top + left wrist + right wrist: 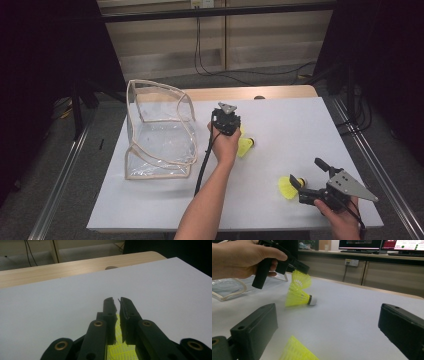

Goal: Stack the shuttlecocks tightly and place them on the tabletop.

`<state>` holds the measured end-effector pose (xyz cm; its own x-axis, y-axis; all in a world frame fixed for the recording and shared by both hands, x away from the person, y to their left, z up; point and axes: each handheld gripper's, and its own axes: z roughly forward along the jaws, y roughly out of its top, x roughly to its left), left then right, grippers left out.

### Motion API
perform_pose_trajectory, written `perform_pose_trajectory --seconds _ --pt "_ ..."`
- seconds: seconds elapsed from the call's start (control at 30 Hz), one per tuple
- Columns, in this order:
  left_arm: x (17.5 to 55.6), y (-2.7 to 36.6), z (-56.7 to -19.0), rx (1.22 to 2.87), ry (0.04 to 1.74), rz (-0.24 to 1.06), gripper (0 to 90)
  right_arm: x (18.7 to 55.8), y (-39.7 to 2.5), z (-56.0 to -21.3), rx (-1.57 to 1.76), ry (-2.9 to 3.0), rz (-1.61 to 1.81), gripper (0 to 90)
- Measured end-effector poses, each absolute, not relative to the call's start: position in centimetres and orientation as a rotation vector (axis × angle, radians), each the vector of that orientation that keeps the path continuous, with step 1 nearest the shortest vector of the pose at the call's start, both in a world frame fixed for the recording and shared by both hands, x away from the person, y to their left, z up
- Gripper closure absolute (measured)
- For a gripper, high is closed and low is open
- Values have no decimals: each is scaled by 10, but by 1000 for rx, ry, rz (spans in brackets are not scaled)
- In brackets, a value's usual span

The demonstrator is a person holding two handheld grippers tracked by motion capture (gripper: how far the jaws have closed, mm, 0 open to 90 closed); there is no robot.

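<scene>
- shuttle a [246, 146]: yellow shuttlecock, mid-table, just right of the clear bag [159, 131]. in the right gripper view its skirt rim is pinched from above, cork [312, 300] pointing sideways; looks barely off the sheet or just resting on it, can't tell which.
- left gripper [235, 131]: jaws nearly together w/ yellow mesh between them in the left gripper view, so clenched on shuttle a's skirt. grip is at the rim only, thin plastic, prob. flexes and could slip.
- shuttle b [289, 187]: 2nd yellow one, farther right of the bag, near the table's front edge, lying on its side.
- right gripper [303, 174]: jaws spread wide, released, holding nothing; shuttle b's skirt sits low between them in its own view, just short of the fingertips.
- bag: transparent w/ beige trim, standing on the left part of the table, mouth open toward the top, empty as far as i can see.
- step, my read: pick phase. a is grabbed and about to go left into the bag; b is being lined up.
- next needs: lift a clear of the sheet, carry over the bag's near rim w/o snagging the trim, let go inside. right: ease fwd so jaws straddle b's skirt, then close gently.
</scene>
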<state>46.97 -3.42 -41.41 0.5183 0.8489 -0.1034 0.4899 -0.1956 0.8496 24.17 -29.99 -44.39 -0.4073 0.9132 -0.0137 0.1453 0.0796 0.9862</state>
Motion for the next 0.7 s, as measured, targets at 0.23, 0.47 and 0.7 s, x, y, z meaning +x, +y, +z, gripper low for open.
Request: perform_pose_trajectory --seconds 0.23,0.47,0.7 --pt "471 -36 -415 1854 1090 490 826 242 -300 -444 1066 1660 1389 19" --pt "476 -38 -414 1856 1099 492 827 242 -300 -445 1071 1660 1388 19" --pt "478 -42 -413 1858 1103 484 823 242 -301 -445 1072 1658 1388 19"
